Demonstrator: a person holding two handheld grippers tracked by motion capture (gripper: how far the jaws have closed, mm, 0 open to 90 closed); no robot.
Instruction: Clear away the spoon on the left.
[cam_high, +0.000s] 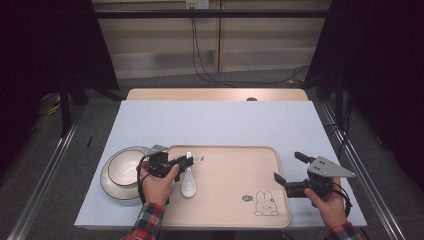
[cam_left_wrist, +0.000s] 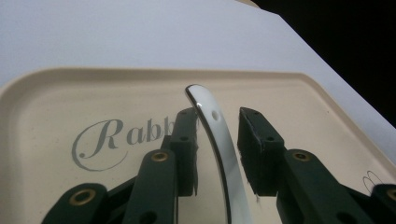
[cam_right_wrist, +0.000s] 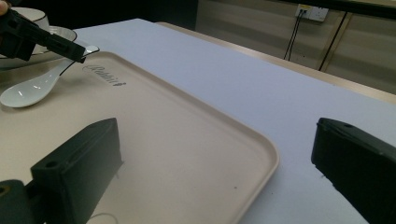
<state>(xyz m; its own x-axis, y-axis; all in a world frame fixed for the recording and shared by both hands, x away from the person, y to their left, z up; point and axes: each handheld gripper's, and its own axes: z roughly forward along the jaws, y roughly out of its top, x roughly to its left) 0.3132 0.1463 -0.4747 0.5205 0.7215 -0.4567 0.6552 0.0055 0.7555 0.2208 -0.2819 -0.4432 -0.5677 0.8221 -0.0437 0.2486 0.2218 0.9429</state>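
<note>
Grasp step: your left gripper straddles the white ceramic spoon's handle at the tray's left end, jaws apart; close next; right gripper idle, jaws apart.

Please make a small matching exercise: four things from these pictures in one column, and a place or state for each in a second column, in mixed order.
1. spoon
2. bowl
3. right gripper
4. tray

a. open, holding nothing
b. on the table, left of the tray
c. handle between the left gripper's fingers
d. carries a rabbit drawing

Pairs: 1-c, 2-b, 3-a, 4-d
</note>
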